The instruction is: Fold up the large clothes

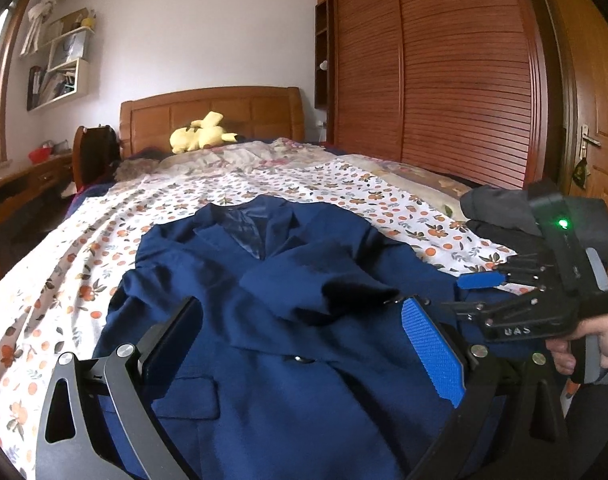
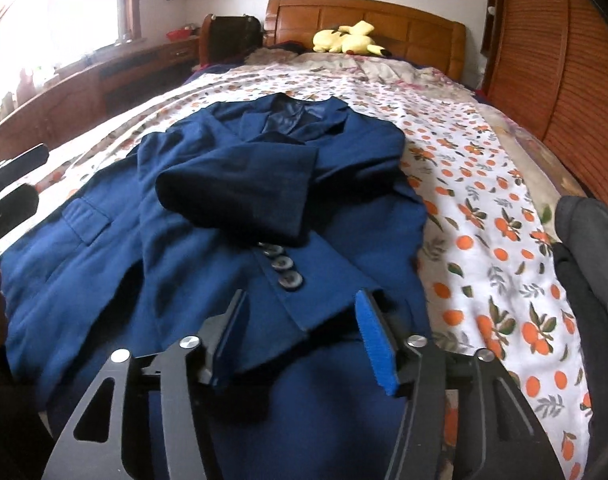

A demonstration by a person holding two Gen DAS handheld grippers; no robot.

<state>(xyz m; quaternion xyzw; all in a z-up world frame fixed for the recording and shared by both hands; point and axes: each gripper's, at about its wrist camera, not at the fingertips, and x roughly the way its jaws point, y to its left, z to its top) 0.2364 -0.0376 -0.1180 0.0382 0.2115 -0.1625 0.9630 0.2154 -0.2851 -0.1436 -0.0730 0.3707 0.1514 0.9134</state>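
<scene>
A navy blue suit jacket (image 1: 264, 320) lies face up on the bed, collar toward the headboard, with both sleeves folded across its chest; it also fills the right wrist view (image 2: 224, 208). My left gripper (image 1: 304, 344) is open above the jacket's lower left front, holding nothing. My right gripper (image 2: 300, 332) is open over the jacket's lower hem, near the cuff buttons (image 2: 282, 268), with cloth lying between its pads but not clamped. The right gripper also shows from the side in the left wrist view (image 1: 470, 294), jaws apart.
The bed has an orange-patterned white sheet (image 1: 64, 272). A dark grey folded garment (image 1: 504, 212) lies at the bed's right edge, also in the right wrist view (image 2: 584, 264). A yellow plush toy (image 1: 202, 134) sits by the wooden headboard (image 1: 212, 112). A wardrobe (image 1: 444, 80) stands to the right.
</scene>
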